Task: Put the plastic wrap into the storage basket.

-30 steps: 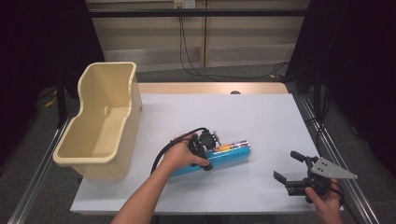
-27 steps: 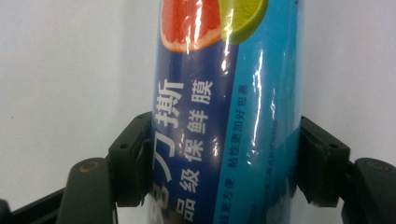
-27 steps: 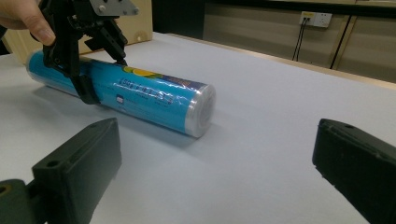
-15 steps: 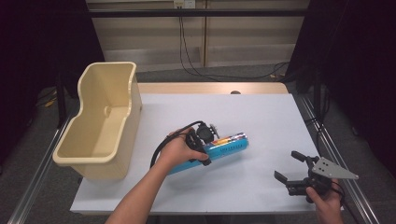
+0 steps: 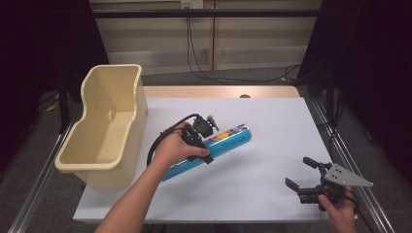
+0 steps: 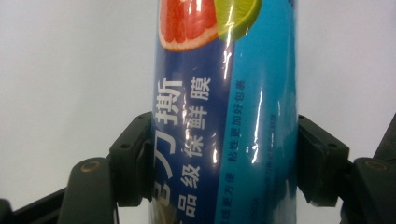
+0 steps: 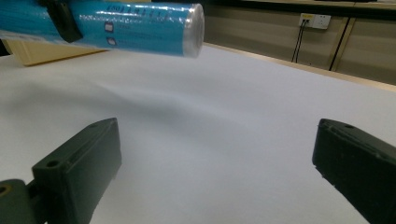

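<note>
Since a second ago your left gripper (image 5: 204, 145) has lifted the blue roll (image 5: 228, 143), clamped firmly. Your right gripper (image 5: 303, 177) rests spread wide.

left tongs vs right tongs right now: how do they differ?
Left tongs are shut on the blue tube, pads pressing both its sides; right tongs stand wide open with nothing between them. Left tongs hold the tube off the white table; right tongs sit low at the table's near right corner. Shared: both are black, two-jawed and hand-held.
</note>
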The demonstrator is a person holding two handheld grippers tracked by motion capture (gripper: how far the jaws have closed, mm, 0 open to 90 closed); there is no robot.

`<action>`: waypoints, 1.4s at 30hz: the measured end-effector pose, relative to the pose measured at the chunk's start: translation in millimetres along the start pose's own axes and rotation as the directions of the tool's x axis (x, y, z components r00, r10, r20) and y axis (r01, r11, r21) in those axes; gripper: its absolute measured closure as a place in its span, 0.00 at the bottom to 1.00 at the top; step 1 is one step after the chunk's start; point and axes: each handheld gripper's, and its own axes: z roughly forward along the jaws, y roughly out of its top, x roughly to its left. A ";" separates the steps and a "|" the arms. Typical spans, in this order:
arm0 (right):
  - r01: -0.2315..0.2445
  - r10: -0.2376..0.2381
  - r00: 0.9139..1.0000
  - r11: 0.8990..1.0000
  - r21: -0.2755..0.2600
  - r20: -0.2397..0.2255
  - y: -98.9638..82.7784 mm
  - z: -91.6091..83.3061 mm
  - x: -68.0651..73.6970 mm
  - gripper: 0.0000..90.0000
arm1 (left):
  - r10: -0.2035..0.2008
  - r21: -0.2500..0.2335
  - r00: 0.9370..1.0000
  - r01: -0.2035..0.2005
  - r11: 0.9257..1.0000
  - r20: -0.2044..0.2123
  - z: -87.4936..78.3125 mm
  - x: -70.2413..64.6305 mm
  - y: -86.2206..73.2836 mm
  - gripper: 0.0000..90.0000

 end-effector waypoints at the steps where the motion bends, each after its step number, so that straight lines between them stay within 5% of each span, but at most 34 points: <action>1: 0.001 -0.001 1.000 1.000 -0.001 -0.001 0.0 0.0 0.1 0.01 | -0.010 -0.006 1.000 0.010 1.000 -0.002 -4.2 0.7 -0.5 0.35; 17: 0.004 -0.004 1.000 1.000 -0.001 -0.003 0.6 0.3 1.4 0.01 | -0.110 -0.030 0.994 0.111 0.993 0.017 -59.7 16.5 -12.3 0.35; 31: 0.006 -0.006 1.000 1.000 -0.001 0.000 1.0 1.3 3.2 0.01 | -0.201 -0.030 0.979 0.201 0.979 -0.014 -96.9 29.6 -29.7 0.35; 34: 0.006 -0.006 1.000 1.000 -0.002 0.000 1.3 1.2 3.4 0.01 | -0.243 -0.038 0.970 0.242 0.970 -0.014 -104.0 31.8 -34.1 0.35; 42: 0.010 -0.010 1.000 1.000 -0.002 -0.001 1.4 1.8 3.3 0.01 | -0.277 -0.054 0.960 0.275 0.960 -0.043 -120.2 36.9 -46.7 0.35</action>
